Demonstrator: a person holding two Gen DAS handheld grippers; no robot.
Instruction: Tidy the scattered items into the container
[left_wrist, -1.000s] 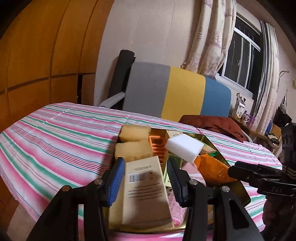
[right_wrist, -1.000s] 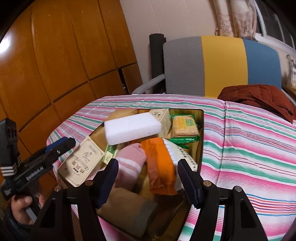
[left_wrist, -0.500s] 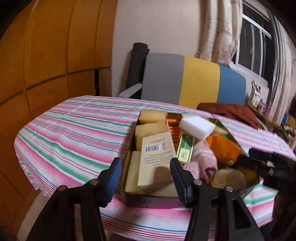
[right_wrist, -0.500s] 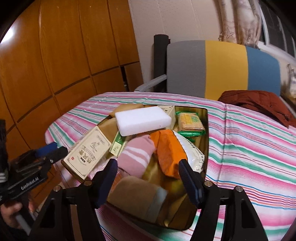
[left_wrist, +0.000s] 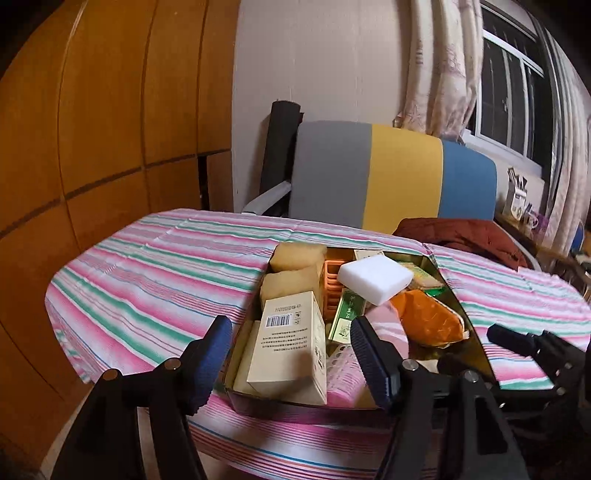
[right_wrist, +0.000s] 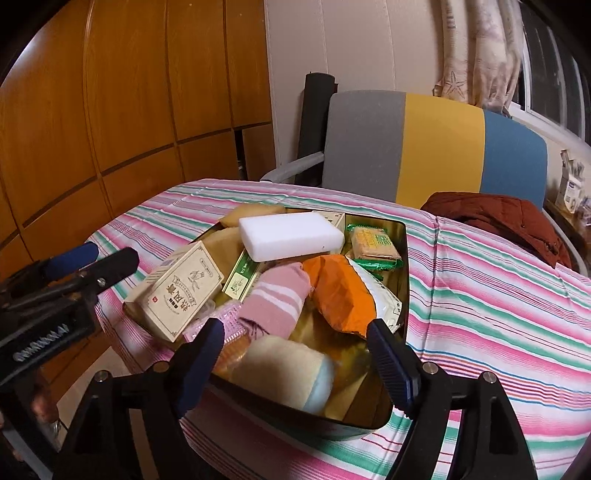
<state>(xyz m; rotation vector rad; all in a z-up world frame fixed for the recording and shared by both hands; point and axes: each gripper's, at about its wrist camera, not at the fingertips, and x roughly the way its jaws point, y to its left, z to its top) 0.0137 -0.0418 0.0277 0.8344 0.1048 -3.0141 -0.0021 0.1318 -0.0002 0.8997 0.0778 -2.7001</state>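
Left wrist view: we see the left hand-held gripper (left_wrist: 290, 360) at the bottom centre, its blue pads parted about halfway and clear of everything; the beige barcode box (left_wrist: 286, 350) appears between them but lies in the container (left_wrist: 306, 405), untouched. The right hand-held gripper (right_wrist: 295, 363), bottom centre of the right wrist view, is opening its jaws and holds nothing; a cream roll with a pale blue end (right_wrist: 284, 373) and a pink striped sock (right_wrist: 275, 304) lie beyond its pads.

The container, a dark tin with a gold lining, sits in the middle of both frames on the striped worktop (left_wrist: 155, 273). It is heaped: a white sponge block (right_wrist: 290, 236) on top, an orange packet (right_wrist: 341, 293), a green biscuit pack (right_wrist: 375, 245) at the far right corner, a slim green box (right_wrist: 242, 275), and the beige box tilted against the left wall. Several items rise above the rim.

The tin's near edge lies close to the worktop's near edge. Bare striped cloth spreads wide at frame left and right. A dark red jacket (right_wrist: 495, 218) lies at the far right, before a grey, yellow and blue chair (right_wrist: 432, 144).
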